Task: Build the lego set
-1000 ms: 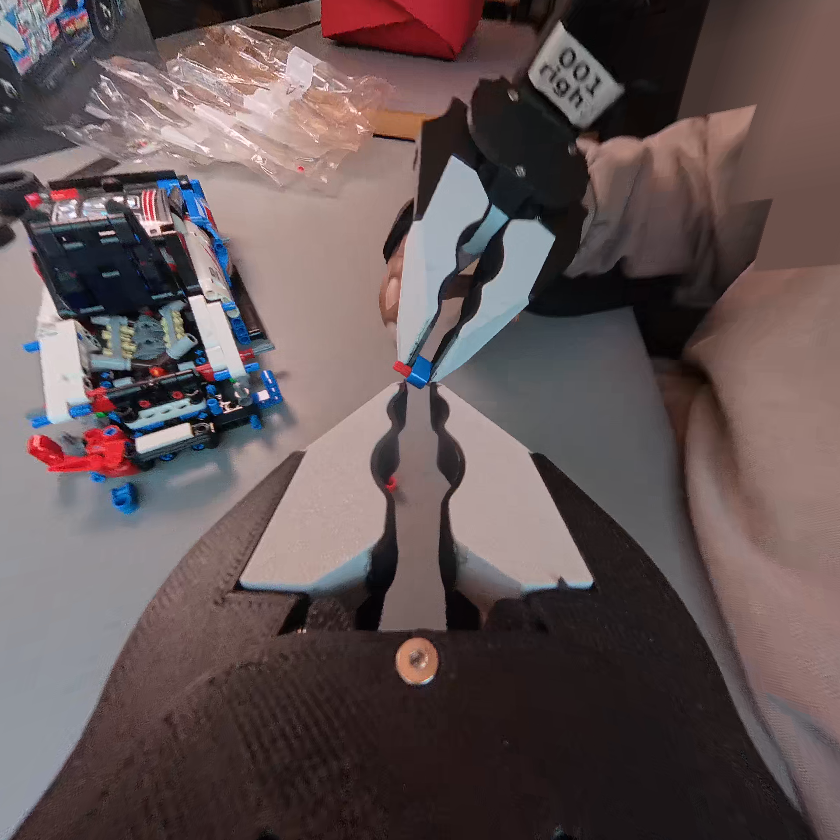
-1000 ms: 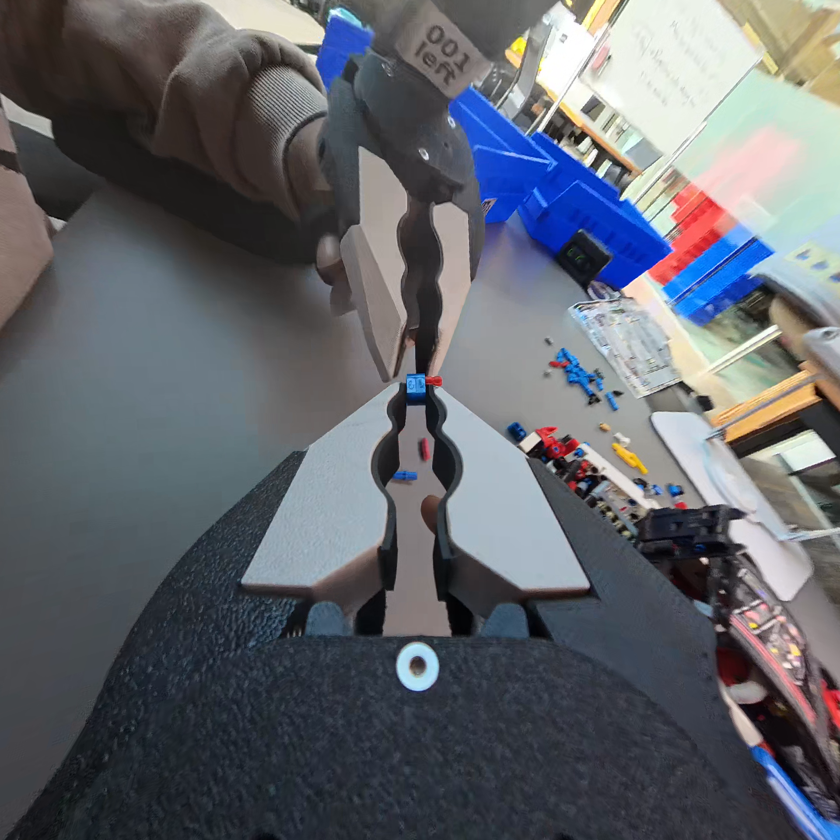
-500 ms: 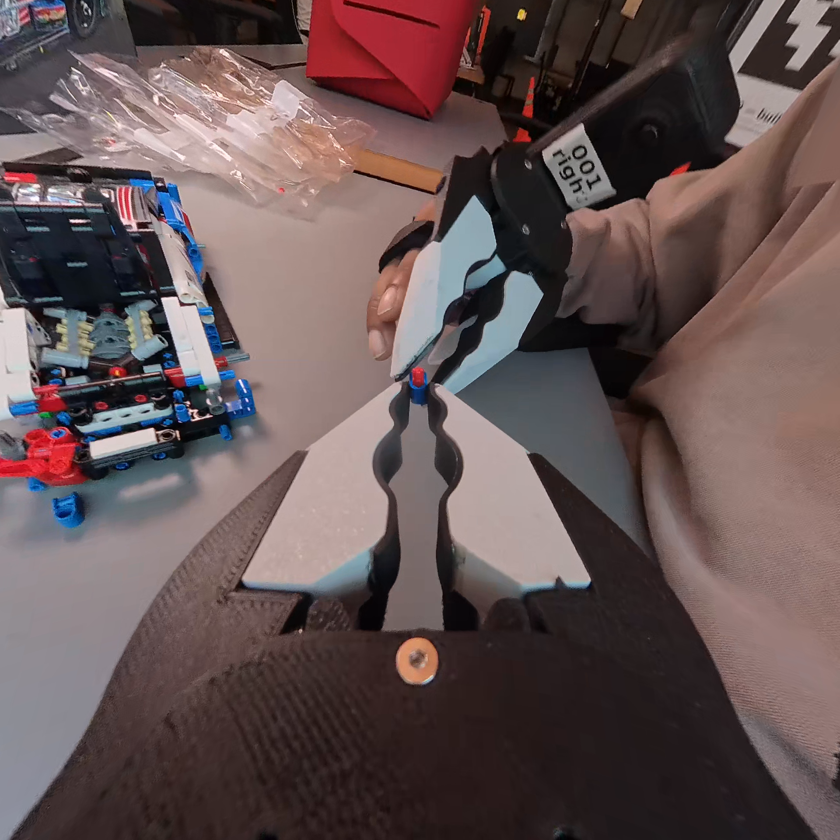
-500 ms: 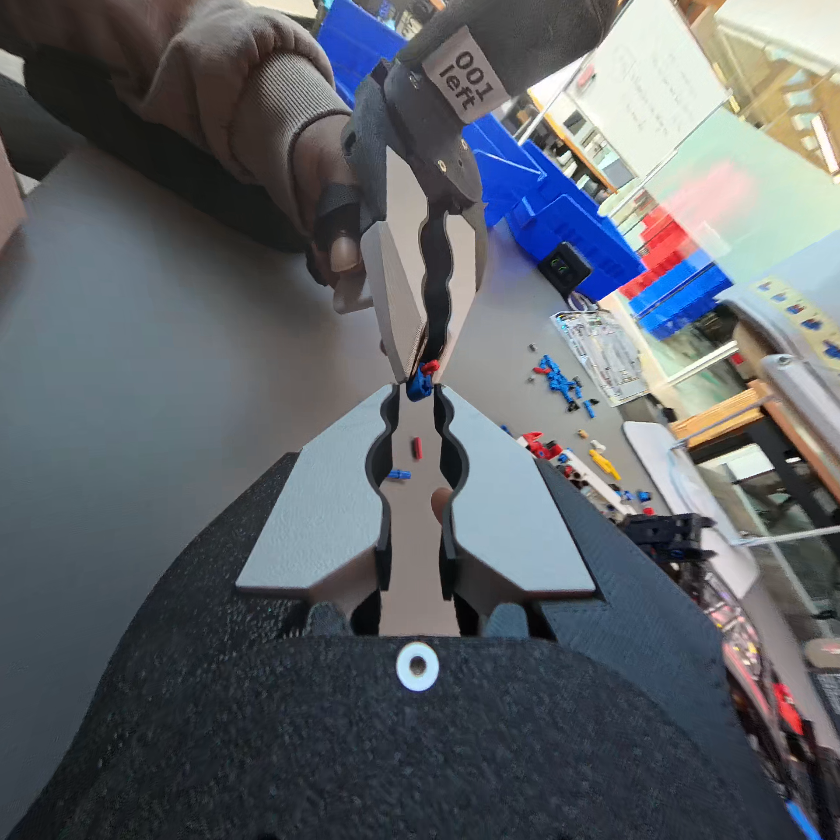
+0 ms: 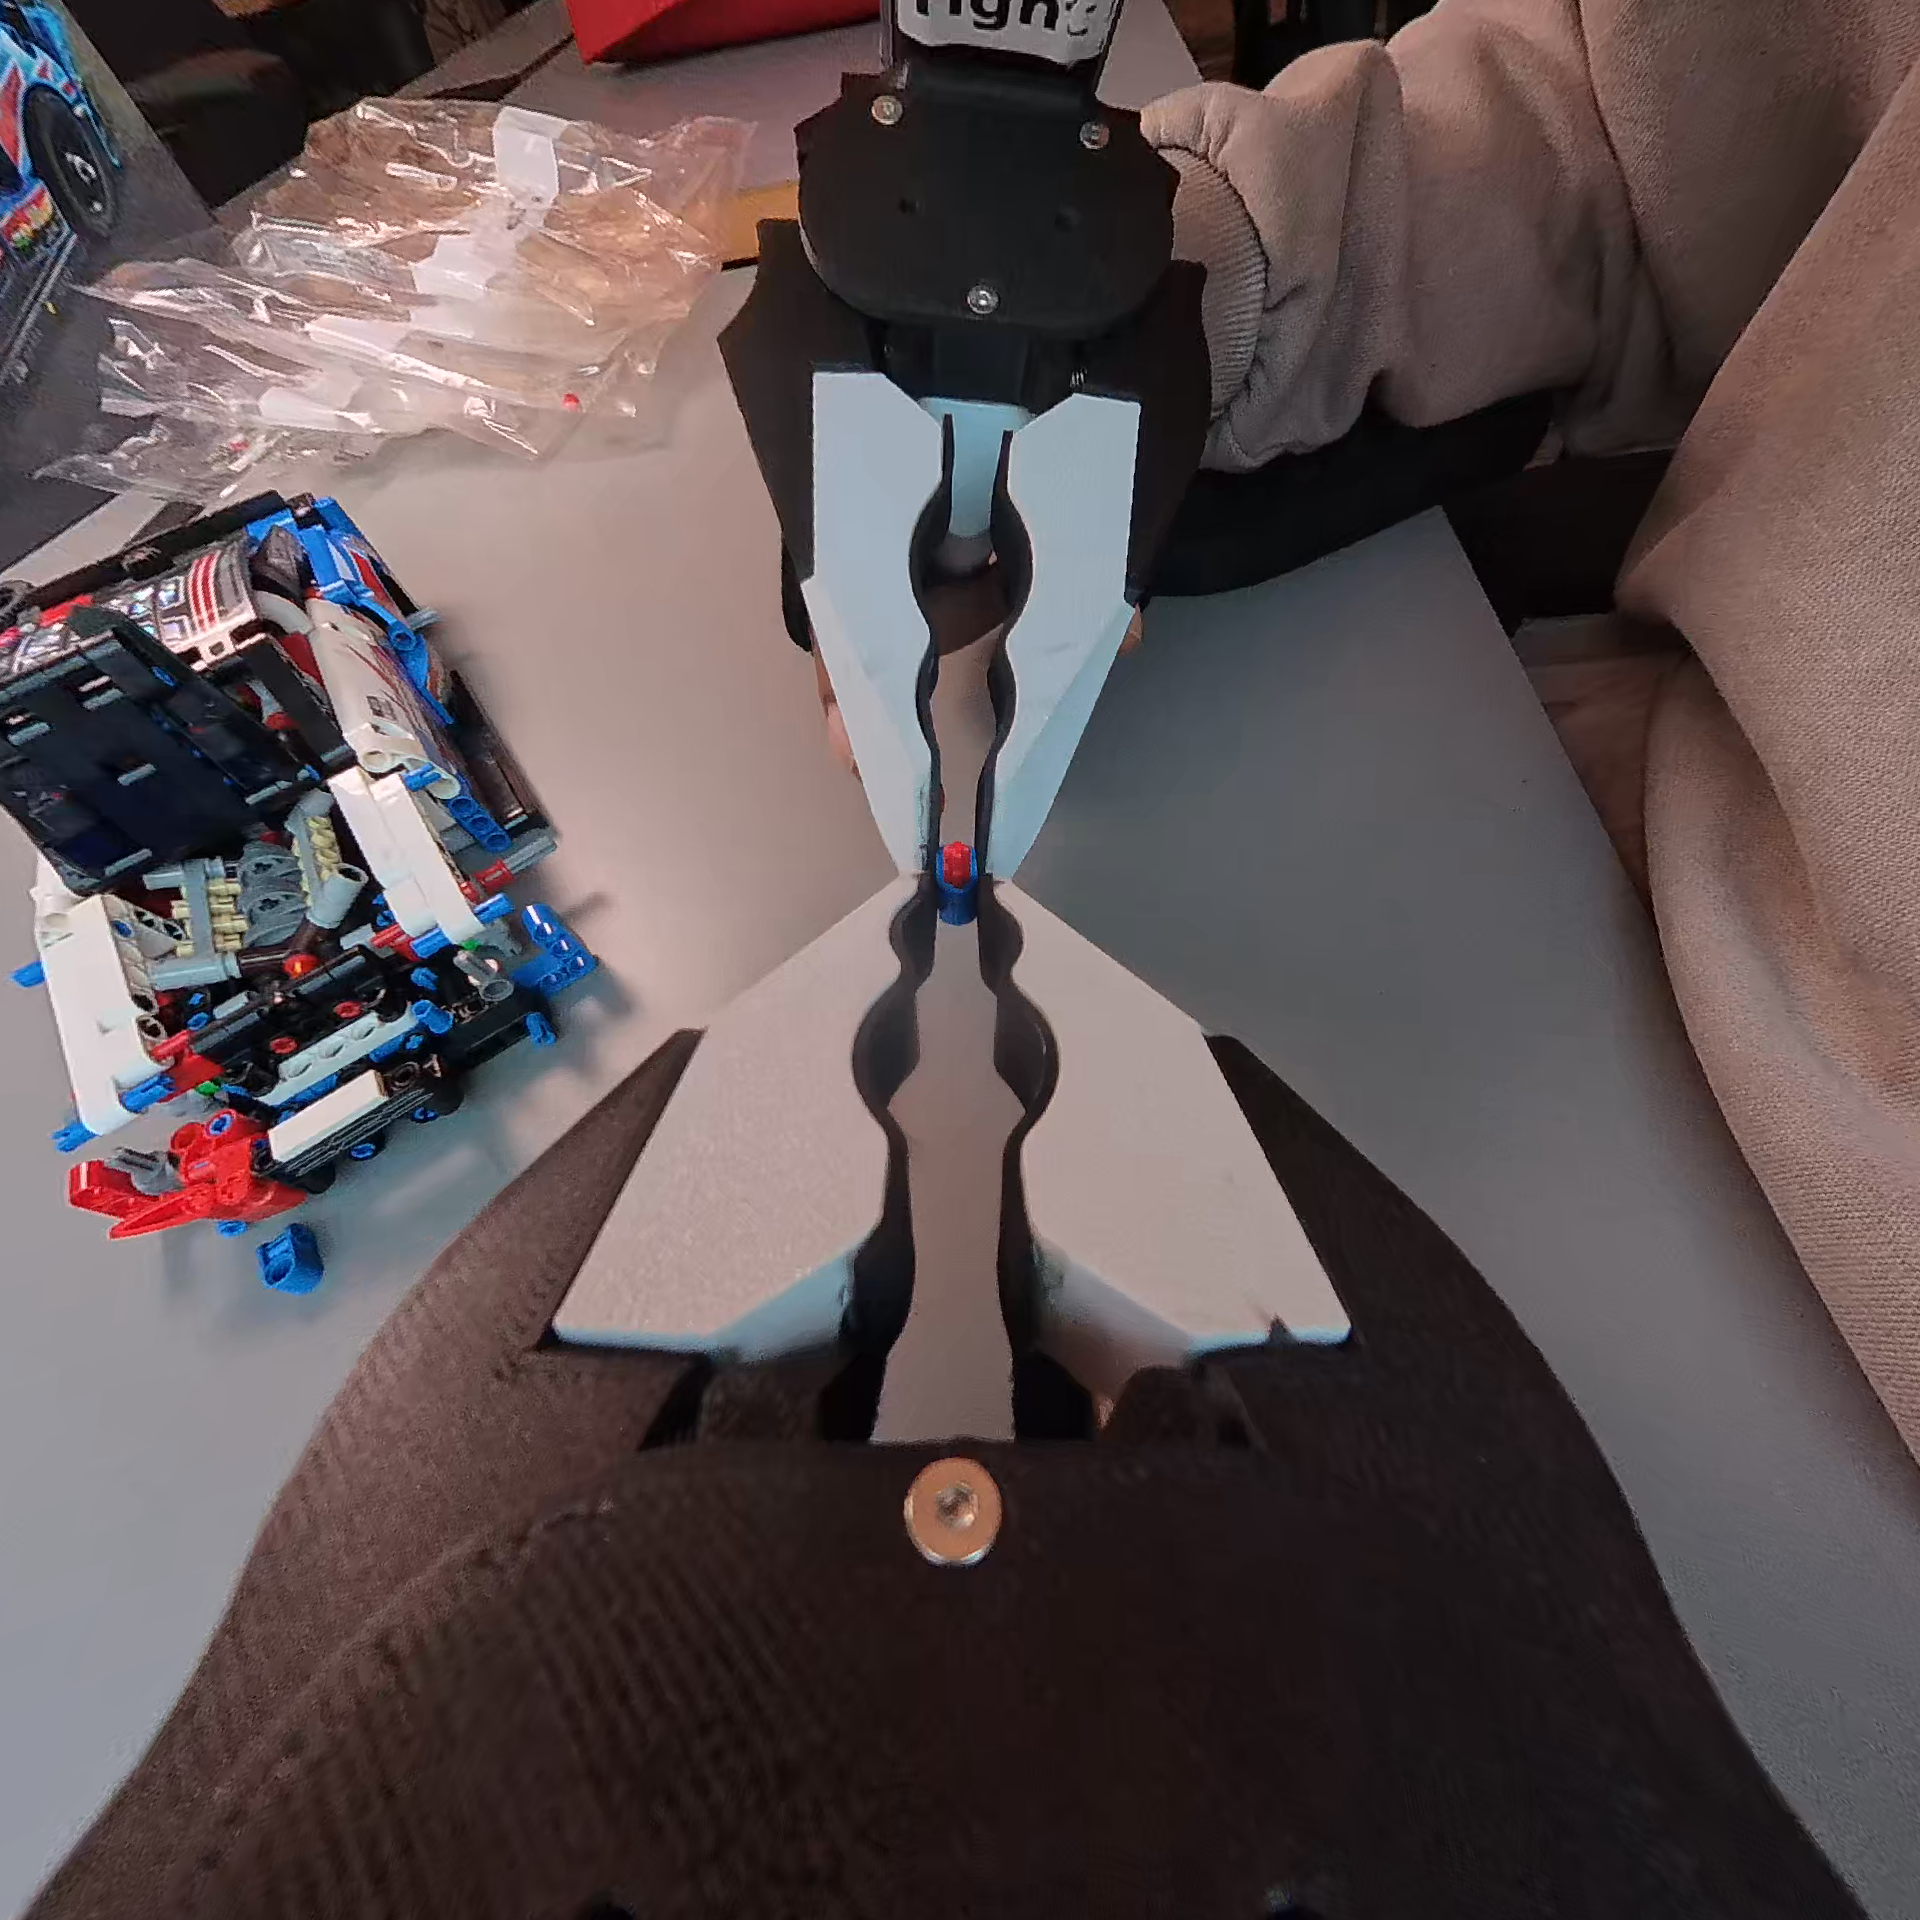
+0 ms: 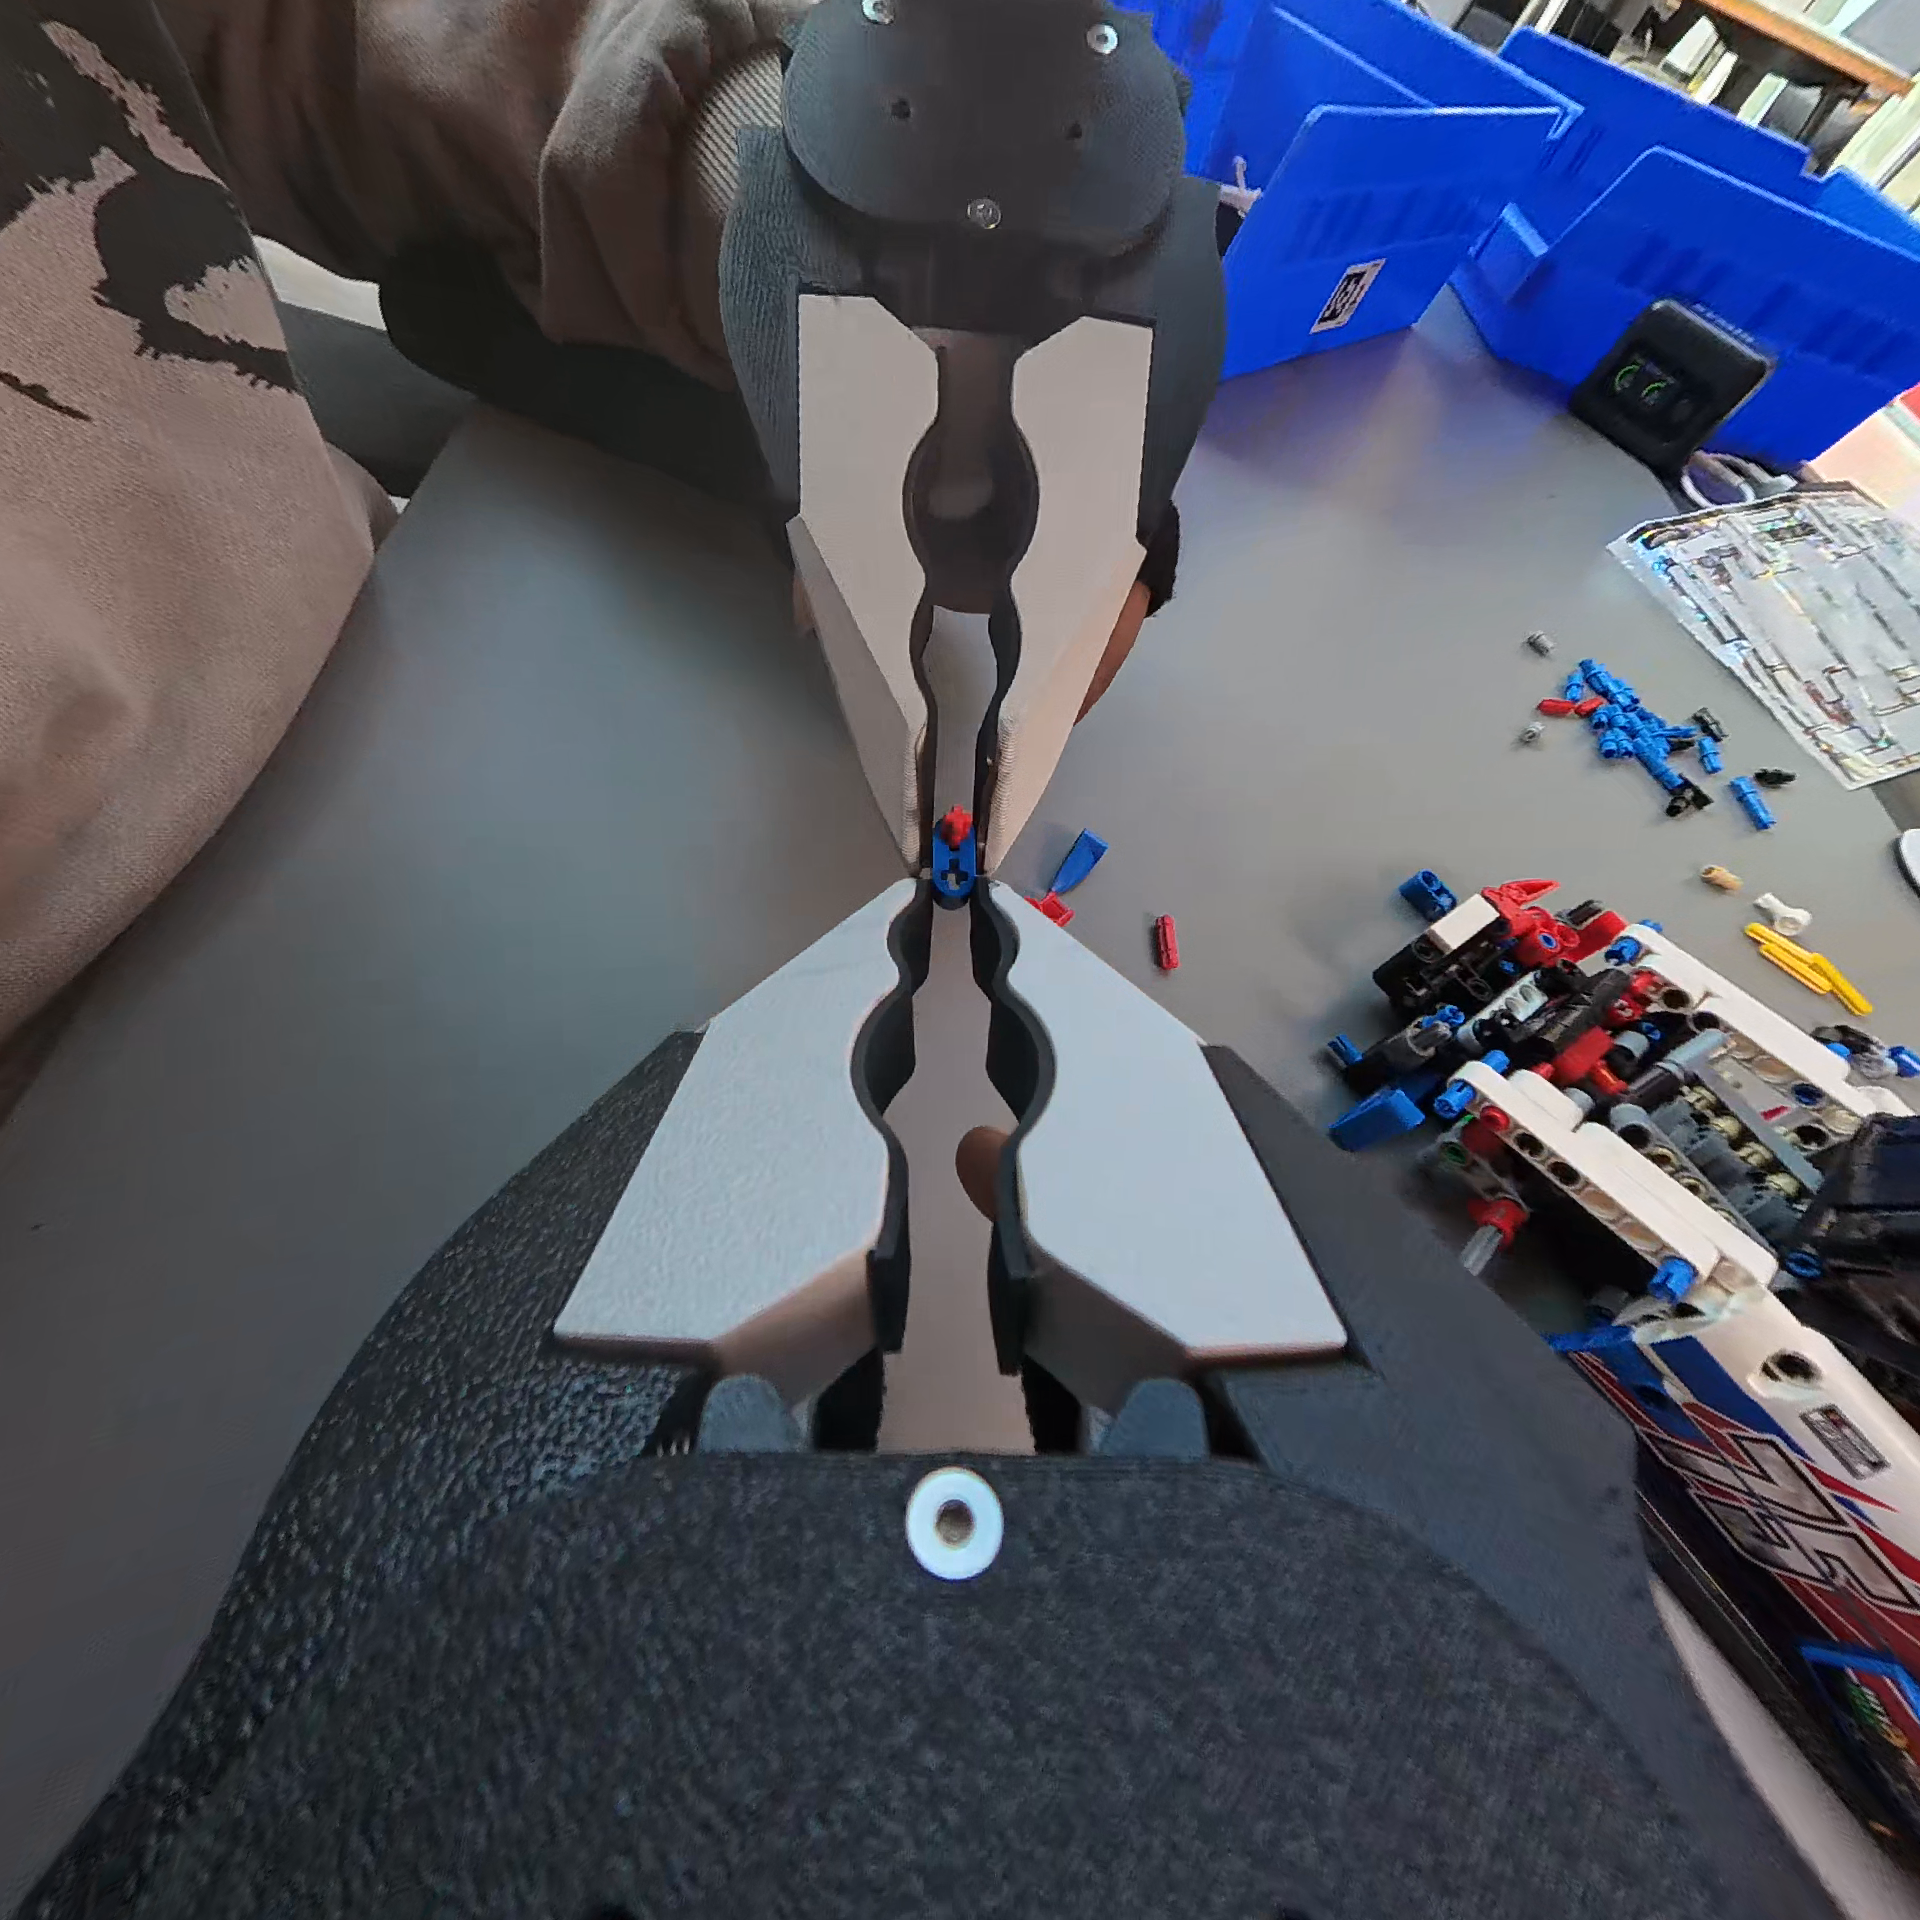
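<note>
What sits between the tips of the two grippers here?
A small blue connector with a red pin in it, pinched where the left gripper and right gripper meet; both wrist views show it.

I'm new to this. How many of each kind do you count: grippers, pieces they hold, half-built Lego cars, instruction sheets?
Grippers: 2 (left gripper, right gripper)
Blue piece pinched between them: 1
Half-built car: 1
Instruction sheet: 1
Total: 5
</note>
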Motion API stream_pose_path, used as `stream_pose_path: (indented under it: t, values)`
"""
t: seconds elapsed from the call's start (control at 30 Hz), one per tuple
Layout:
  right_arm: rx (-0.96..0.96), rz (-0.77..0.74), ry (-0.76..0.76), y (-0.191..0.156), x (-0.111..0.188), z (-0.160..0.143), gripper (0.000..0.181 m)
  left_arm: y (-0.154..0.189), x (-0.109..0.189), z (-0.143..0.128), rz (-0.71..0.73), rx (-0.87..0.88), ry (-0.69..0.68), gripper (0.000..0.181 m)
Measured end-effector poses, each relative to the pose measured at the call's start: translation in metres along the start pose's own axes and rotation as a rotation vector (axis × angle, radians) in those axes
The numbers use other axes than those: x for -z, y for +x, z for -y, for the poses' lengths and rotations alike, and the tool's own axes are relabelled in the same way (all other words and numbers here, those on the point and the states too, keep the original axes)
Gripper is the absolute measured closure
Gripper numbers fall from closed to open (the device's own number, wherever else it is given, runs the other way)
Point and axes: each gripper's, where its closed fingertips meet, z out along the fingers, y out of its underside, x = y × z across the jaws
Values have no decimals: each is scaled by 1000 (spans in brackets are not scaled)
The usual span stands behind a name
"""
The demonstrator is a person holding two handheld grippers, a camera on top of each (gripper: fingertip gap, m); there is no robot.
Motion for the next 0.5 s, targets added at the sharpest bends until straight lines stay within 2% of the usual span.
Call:
stream_pose_path:
  t: [0.27, 0.5]
  values:
    - [-24, 72, -135, -11, -8, -22, 177, 9, -11, -23, -48, 39, -120, 176]
    - [9, 97, -300, -12, -16, -35, 177, 8, -16, -38, -21, 22, -238, 176]
